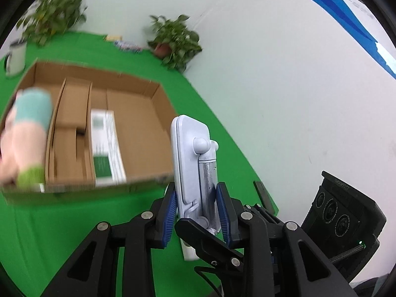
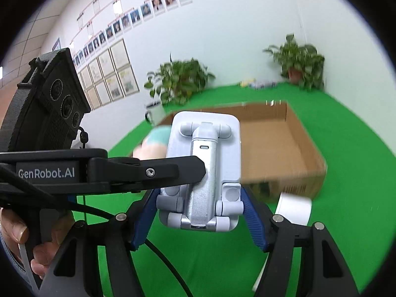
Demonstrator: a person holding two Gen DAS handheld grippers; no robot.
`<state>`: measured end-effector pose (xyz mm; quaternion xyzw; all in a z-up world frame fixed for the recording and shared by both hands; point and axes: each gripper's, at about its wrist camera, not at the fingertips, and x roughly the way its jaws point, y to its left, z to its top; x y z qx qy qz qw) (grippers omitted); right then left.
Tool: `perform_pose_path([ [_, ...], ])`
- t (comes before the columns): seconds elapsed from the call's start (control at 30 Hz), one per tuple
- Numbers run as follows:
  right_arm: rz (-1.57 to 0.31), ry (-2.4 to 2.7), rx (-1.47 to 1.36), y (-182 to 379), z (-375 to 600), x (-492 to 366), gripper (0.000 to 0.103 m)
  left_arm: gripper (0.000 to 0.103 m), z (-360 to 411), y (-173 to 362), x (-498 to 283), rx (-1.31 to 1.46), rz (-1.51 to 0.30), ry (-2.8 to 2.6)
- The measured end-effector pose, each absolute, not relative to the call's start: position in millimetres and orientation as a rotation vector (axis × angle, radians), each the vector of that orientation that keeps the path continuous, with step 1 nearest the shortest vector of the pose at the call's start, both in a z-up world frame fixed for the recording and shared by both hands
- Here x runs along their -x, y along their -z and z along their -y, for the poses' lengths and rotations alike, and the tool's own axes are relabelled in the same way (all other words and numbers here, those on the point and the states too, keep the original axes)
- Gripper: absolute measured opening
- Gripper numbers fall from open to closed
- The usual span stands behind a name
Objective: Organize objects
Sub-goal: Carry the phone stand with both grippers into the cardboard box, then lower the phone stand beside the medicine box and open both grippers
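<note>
- Two grippers meet on one item, a white folding phone stand (image 1: 194,163), held in the air above the green cloth (image 1: 61,222) and in front of the cardboard box (image 1: 138,133).
- Left gripper (image 1: 198,205): its blue-padded fingers (image 1: 221,205) are clamped on the stand's lower end, one pad on the flat plate, the other on the silver arm; the stand points up and away from the camera.
- Right gripper (image 2: 200,212): its blue fingers (image 2: 255,222) lie along both sides of the stand's (image 2: 205,170) base. Whether the pads actually press it cannot be told; the right one appears just clear of the edge.
- From the right wrist view, the left tool crosses in from the left side, its black jaw tip touching the silver arm; the person's hand (image 2: 22,242) wraps the handle, partly cut off at the frame edge.
- Box contents are blurred: a pink and teal soft item (image 1: 27,133) in the left compartment, a white and green carton (image 1: 105,146) in the middle one.
- White object (image 2: 293,209) on the cloth just beside the box is half hidden by the right finger; its identity is unclear.
- Potted plants (image 1: 175,42) stand at the far edge, smeared by motion.
</note>
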<state>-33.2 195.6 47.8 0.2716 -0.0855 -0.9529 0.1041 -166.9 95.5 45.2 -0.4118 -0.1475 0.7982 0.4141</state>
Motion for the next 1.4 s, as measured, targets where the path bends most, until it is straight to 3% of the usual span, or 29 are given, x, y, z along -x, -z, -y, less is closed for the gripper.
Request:
perform_pose_path([
  [0.2, 0.234, 2.811, -0.816, -79, -207, 81, 0.065, 0.028, -104, -91, 223, 1.055, 0.353, -2.007],
  [0.37, 0.252, 2.740, -0.932, -84, -227, 132, 0.065, 0.028, -119, -95, 277, 1.139, 0.376, -2.013],
  [0.6, 0.373, 2.613, -1.162, -41, -257, 186, 0.065, 0.028, -148, -35, 333, 1.345, 0.346, -1.973],
  [0.97, 0.506, 2.397, -1.498, 49, -274, 211, 0.065, 0.028, -165, 70, 353, 1.614, 0.343, -1.878],
  [1.4, 0.485, 2.336, -1.593, 58, -272, 225, 0.067, 0.028, -158, 86, 358, 1.712, 0.417, -1.832],
])
